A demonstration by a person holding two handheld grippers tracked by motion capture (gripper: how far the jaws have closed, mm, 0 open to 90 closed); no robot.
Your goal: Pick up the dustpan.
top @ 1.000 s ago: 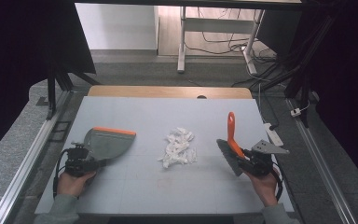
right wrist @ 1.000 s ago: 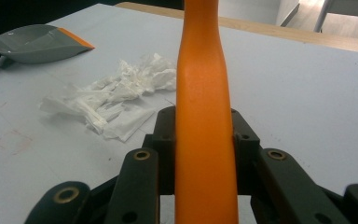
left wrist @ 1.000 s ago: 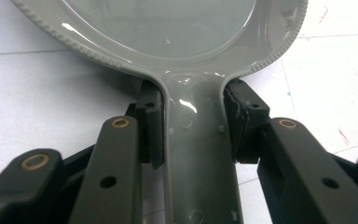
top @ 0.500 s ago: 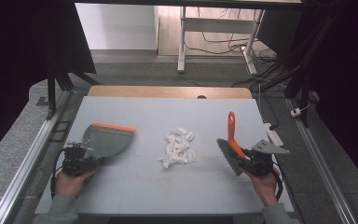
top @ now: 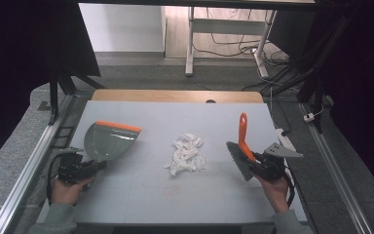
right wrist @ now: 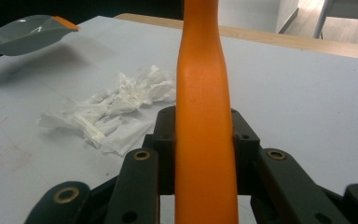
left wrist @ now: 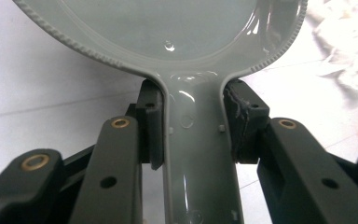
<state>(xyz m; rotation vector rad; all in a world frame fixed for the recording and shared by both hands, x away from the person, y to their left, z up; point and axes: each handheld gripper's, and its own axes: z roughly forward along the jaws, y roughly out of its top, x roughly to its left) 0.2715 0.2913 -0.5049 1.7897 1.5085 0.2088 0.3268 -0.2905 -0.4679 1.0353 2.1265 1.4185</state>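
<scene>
A grey dustpan (top: 108,141) with an orange front lip is held off the left side of the table. My left gripper (top: 84,169) is shut on its handle (left wrist: 199,154), both pads pressed against it. At the table's right, a brush with an orange handle (top: 244,135) and grey bristles (top: 238,160) is held with the handle pointing away from me. My right gripper (top: 259,164) is shut on that handle (right wrist: 201,116). A heap of torn white paper scraps (top: 186,154) lies on the table between the two tools, also in the right gripper view (right wrist: 114,114).
The white tabletop (top: 175,195) has a wooden strip along its far edge (top: 175,95). Metal rails run down both sides, left (top: 31,165) and right (top: 333,170). Beyond the table stand a desk frame (top: 191,44) and floor cables.
The dustpan and my left gripper have shifted slightly left and toward me. The brush and the paper scraps are where they were.
</scene>
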